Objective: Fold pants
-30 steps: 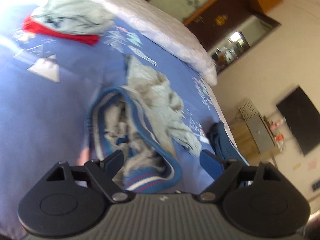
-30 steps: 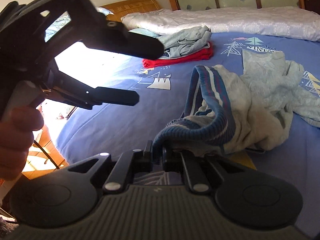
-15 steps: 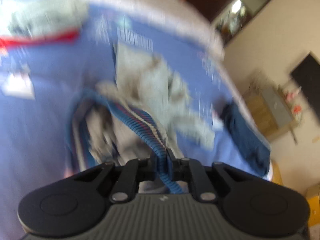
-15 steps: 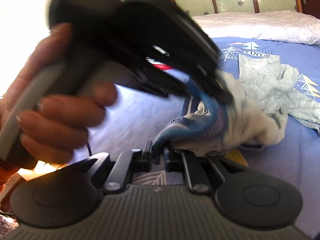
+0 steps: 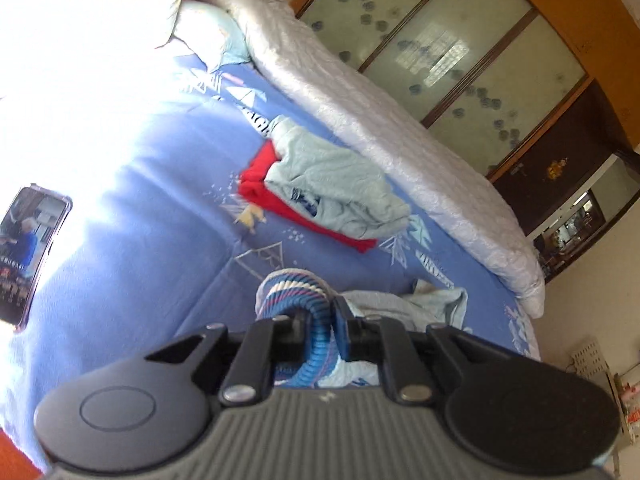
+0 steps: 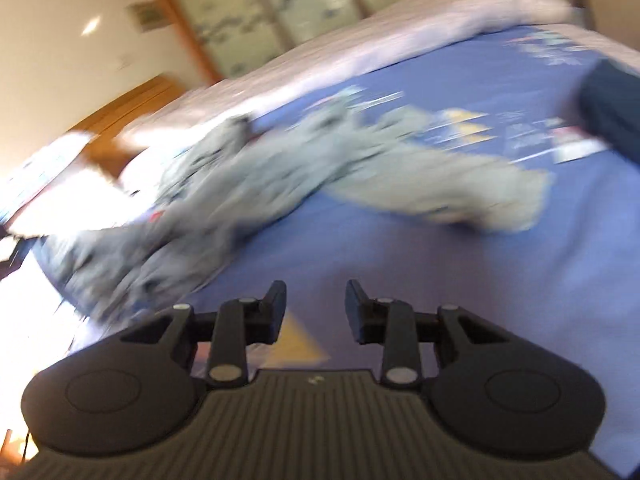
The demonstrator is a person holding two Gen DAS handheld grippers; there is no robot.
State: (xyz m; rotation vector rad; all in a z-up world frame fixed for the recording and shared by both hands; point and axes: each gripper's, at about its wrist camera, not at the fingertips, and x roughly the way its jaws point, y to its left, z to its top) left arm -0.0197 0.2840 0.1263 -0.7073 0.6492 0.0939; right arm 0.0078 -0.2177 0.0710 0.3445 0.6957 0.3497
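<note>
Trailing crumpled grey pants [image 6: 248,188], striped waistband [image 5: 296,292] bunched.

My left gripper [image 5: 320,322] pinches the pants' waistband [image 5: 316,320]; my right gripper [image 6: 316,306] is opening, nothing between its jaws.

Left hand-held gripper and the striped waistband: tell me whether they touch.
Touching. The left wrist view shows the left hand-held gripper with its jaws closed on the striped waistband of the grey pants, the band pinched between the pads.

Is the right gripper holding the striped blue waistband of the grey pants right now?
No, the right gripper has opening jaws with nothing between them, over bare blue bedsheet.
</note>
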